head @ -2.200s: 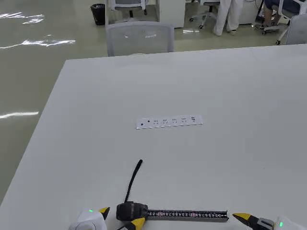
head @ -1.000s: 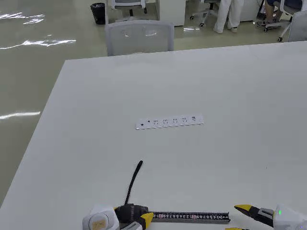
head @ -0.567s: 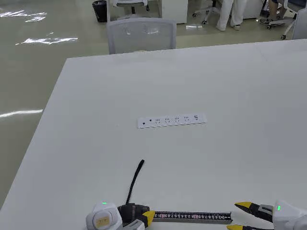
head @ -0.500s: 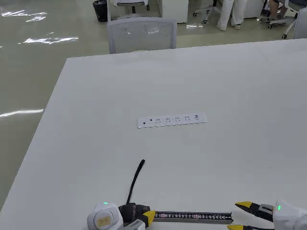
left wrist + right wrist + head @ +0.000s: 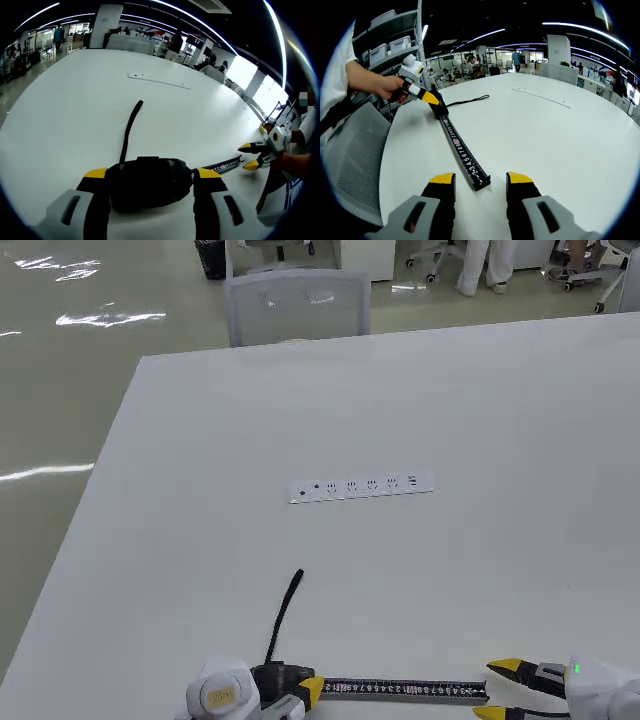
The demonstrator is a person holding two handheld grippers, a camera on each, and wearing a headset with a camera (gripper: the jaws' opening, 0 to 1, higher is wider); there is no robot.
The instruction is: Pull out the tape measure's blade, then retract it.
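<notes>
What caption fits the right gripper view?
Open right tool flanks the extended blade's tip; left tool clamps the case.

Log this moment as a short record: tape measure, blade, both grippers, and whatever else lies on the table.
tape measure: black, on the white table, held between the left gripper's jaws
blade: pulled out, lying flat toward the right gripper
left gripper: shut on the tape measure
right gripper: jaws open, the blade's end between them, not gripped
strap: black, lying loose beyond the tape measure
socket strip: white, farther up the table
</notes>
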